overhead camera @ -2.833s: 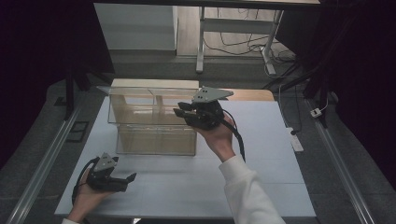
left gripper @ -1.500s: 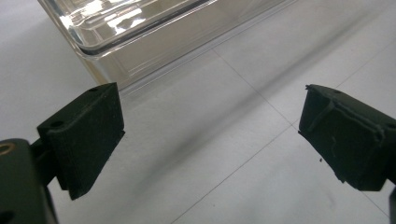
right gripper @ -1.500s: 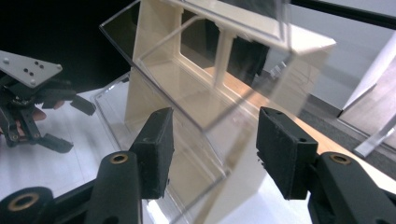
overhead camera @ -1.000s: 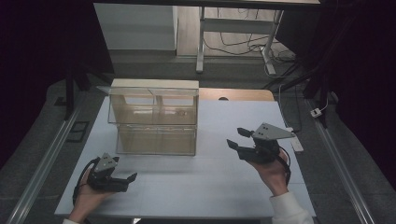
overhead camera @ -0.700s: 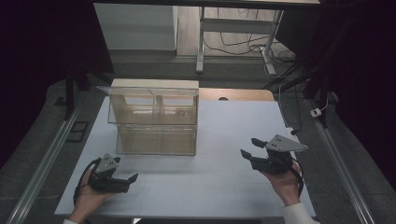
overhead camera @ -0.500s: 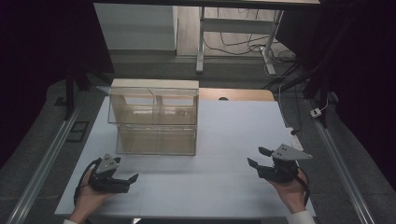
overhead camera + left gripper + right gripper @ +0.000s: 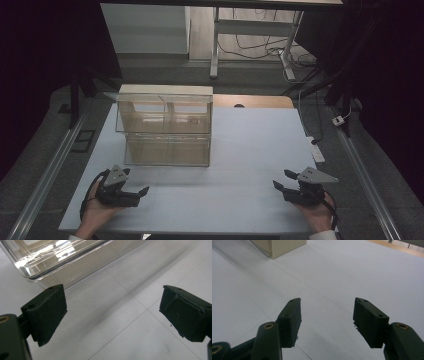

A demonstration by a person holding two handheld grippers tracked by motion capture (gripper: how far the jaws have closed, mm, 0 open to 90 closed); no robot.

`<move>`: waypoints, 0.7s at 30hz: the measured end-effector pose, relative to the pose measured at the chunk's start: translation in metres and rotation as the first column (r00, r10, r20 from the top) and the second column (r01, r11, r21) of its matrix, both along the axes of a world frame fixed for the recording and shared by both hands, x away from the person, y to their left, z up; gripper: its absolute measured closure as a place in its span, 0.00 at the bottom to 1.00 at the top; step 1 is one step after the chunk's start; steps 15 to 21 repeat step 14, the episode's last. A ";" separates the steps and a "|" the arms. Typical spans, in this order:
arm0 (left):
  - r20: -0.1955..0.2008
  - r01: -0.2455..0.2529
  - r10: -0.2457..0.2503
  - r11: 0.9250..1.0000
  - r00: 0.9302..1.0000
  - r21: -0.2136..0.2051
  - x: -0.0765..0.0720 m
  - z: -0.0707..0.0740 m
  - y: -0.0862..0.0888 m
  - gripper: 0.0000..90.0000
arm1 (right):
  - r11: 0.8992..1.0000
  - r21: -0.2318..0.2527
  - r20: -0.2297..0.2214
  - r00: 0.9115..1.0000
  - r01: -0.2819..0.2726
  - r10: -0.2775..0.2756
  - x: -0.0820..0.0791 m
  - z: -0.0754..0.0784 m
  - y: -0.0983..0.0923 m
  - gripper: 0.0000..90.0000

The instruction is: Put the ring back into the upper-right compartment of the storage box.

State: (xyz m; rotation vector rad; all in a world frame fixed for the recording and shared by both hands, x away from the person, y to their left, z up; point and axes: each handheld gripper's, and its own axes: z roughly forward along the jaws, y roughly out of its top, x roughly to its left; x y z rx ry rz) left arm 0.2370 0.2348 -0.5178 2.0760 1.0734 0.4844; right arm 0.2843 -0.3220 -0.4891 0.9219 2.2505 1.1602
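A clear plastic box (image 7: 165, 131) with two stacked compartments stands on the white table (image 7: 250, 145), left of centre. My left gripper (image 7: 136, 182) rests near the front left corner, a hand around it. Its jaws point right and stand open with nothing between them. In the left gripper view the left gripper (image 7: 112, 300) faces the bare tabletop, with the box's (image 7: 62, 257) lower edge just beyond. My right gripper (image 7: 283, 179) sits low at the front right, open and empty. In the right gripper view the right gripper (image 7: 327, 305) hovers over bare table, the box's corner (image 7: 284, 245) far off.
A wooden strip (image 7: 252, 101) runs along the table's back edge. A white power strip (image 7: 316, 150) lies at the right edge, with cables behind. Metal rails (image 7: 45, 175) flank both sides. A desk frame (image 7: 215, 45) stands beyond the table.
My right gripper has left the box, swung to the right and come down toward the table's front right corner. The left gripper has stayed put.
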 end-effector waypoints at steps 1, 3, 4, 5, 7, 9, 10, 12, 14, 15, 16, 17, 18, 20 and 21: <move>0.001 0.002 -0.002 1.000 1.000 0.002 0.000 0.000 0.000 0.08 | 1.000 -0.013 0.001 1.000 0.006 -0.006 0.000 -0.001 0.000 0.43; 0.001 0.004 -0.004 1.000 1.000 0.001 0.000 0.000 -0.001 0.08 | 1.000 -0.018 0.000 1.000 0.004 -0.004 0.000 -0.002 0.000 0.43; 0.001 0.004 -0.004 1.000 1.000 0.001 0.000 0.000 -0.001 0.08 | 1.000 -0.023 0.000 1.000 0.005 -0.005 -0.001 -0.003 -0.001 0.43; 0.002 0.003 -0.003 1.000 1.000 0.001 0.000 0.000 0.000 0.08 | 1.000 -0.025 0.002 1.000 0.006 -0.006 -0.001 -0.003 -0.001 0.42; 0.001 0.002 -0.002 1.000 1.000 0.000 0.000 0.000 0.000 0.08 | 1.000 -0.022 0.005 1.000 0.007 -0.007 -0.001 -0.003 -0.002 0.42; 0.001 0.001 -0.001 1.000 1.000 -0.003 0.000 0.000 0.000 0.08 | 1.000 -0.027 0.002 1.000 0.006 -0.006 -0.001 -0.003 -0.003 0.42; 0.001 0.001 -0.001 1.000 1.000 -0.003 0.000 0.000 0.000 0.08 | 1.000 -0.027 0.003 1.000 0.006 -0.006 -0.001 -0.002 -0.003 0.42; 0.001 0.001 -0.001 1.000 1.000 -0.004 0.000 0.000 0.000 0.08 | 1.000 -0.025 0.003 1.000 0.005 -0.005 -0.001 -0.002 -0.004 0.41; 0.001 0.000 0.000 1.000 1.000 -0.004 0.000 0.000 0.000 0.08 | 1.000 -0.023 0.007 1.000 0.001 -0.001 -0.001 -0.002 -0.004 0.41; 0.001 0.000 0.000 1.000 1.000 -0.004 0.000 0.000 0.000 0.08 | 1.000 -0.023 0.007 1.000 0.001 -0.001 -0.001 -0.002 -0.004 0.41; 0.001 0.000 0.000 1.000 1.000 -0.004 0.000 0.000 0.000 0.08 | 1.000 -0.023 0.007 1.000 0.001 -0.001 -0.001 -0.002 -0.004 0.41; 0.001 0.000 0.000 1.000 1.000 -0.004 0.000 0.000 0.000 0.08 | 1.000 -0.023 0.007 1.000 0.001 -0.001 -0.001 -0.002 -0.004 0.41; 0.001 0.000 0.000 1.000 1.000 -0.004 0.000 0.000 0.000 0.08 | 1.000 -0.023 0.007 1.000 0.001 -0.001 -0.001 -0.002 -0.004 0.41; 0.001 0.000 0.000 1.000 1.000 -0.004 0.000 0.000 0.000 0.08 | 1.000 -0.023 0.007 1.000 0.001 -0.001 -0.001 -0.002 -0.004 0.41; 0.001 0.000 0.000 1.000 1.000 -0.004 0.000 0.000 0.000 0.08 | 1.000 -0.023 0.007 1.000 0.001 -0.001 -0.001 -0.002 -0.004 0.41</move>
